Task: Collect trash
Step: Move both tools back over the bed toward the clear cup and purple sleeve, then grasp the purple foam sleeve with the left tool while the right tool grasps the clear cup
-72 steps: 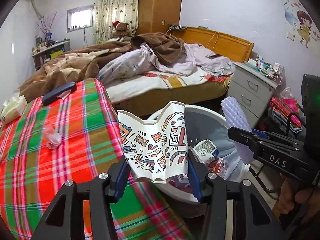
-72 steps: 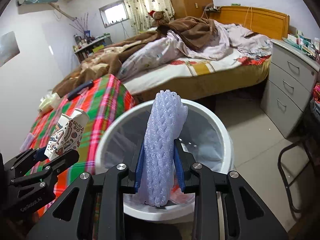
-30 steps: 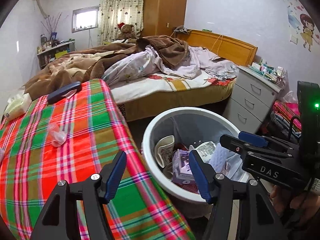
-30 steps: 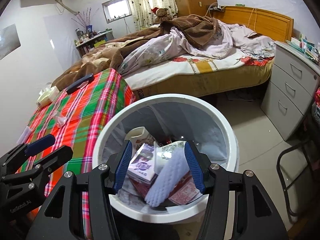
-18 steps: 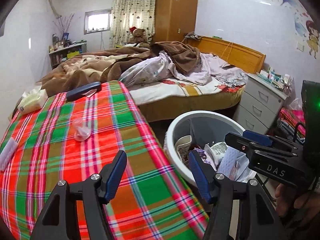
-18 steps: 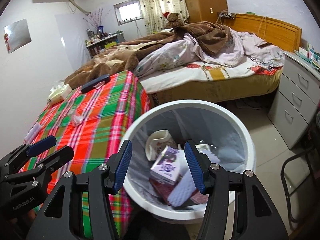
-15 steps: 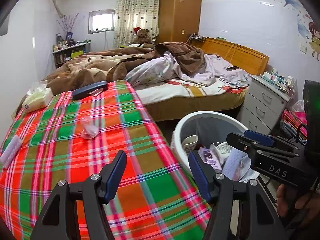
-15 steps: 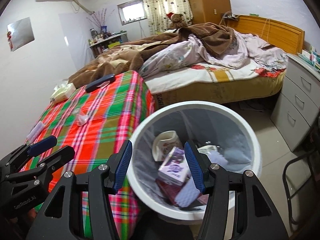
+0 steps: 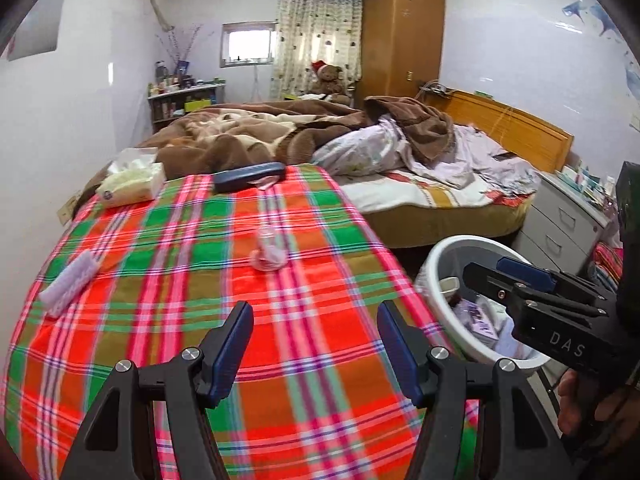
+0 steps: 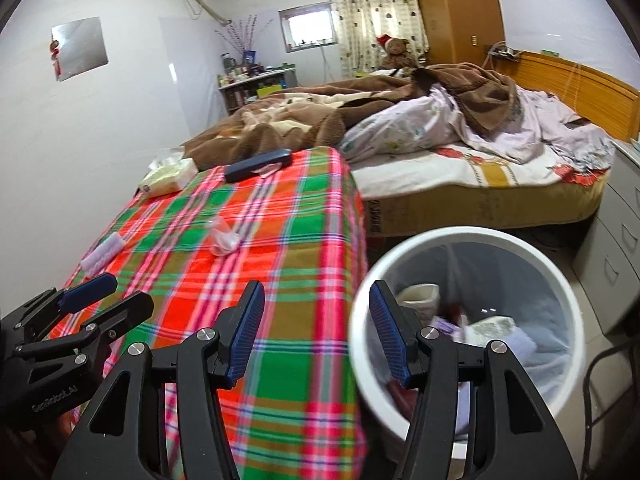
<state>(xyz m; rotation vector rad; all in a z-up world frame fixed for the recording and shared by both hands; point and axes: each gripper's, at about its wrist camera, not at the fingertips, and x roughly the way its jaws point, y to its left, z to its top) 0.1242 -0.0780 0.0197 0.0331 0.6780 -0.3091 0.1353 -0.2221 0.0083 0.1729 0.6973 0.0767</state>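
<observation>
A white trash bin (image 10: 556, 272) (image 9: 432, 264) stands on the floor right of the plaid table (image 9: 192, 272) (image 10: 288, 248) and holds a paper cup, a carton and foam. A crumpled clear plastic wrapper (image 9: 269, 257) (image 10: 225, 240) lies mid-table. A lavender foam net (image 9: 70, 282) (image 10: 102, 254) lies near the left edge. My left gripper (image 9: 314, 328) is open and empty over the table's near part. My right gripper (image 10: 316, 322) is open and empty, straddling the table's right edge and the bin's rim.
A tissue pack (image 9: 130, 186) and a dark blue case (image 9: 248, 176) lie at the table's far end. A bed with heaped blankets (image 9: 360, 148) is behind. A grey drawer unit (image 9: 568, 220) stands right of the bin.
Both grippers let go of the cup and the foam into the bin, then swung left from the bin toward the table. Both are open and empty now.
</observation>
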